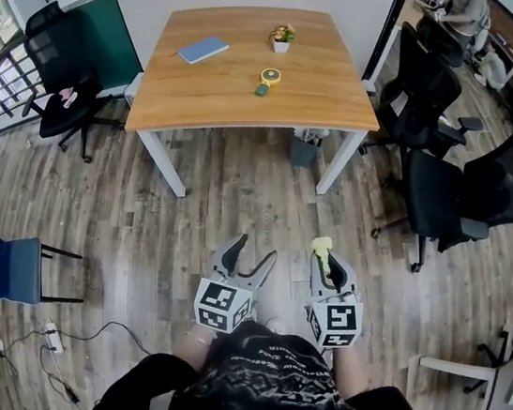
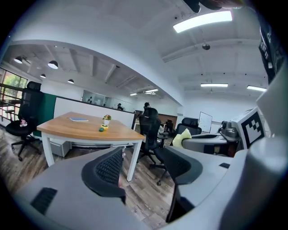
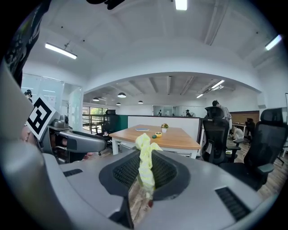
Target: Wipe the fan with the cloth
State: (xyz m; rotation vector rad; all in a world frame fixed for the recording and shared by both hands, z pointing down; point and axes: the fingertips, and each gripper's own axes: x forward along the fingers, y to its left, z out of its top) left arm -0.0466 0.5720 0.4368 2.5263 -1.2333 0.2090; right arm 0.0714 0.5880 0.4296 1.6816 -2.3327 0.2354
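Fan (image 1: 269, 78) sits well ahead on the table (image 1: 216, 89), lined up with the left gripper (image 1: 256, 247) (wide open, empty), while the right gripper (image 1: 327, 260) pinches the cloth (image 1: 322, 245).

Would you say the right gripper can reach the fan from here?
Probably not yet: the right gripper, holding the cloth, is far from the table; floor lies between, nothing blocks the fan.

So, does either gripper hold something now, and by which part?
The right gripper pinches the bunched yellow cloth by its lower part; the top end sticks out. The left gripper is open and holds nothing.
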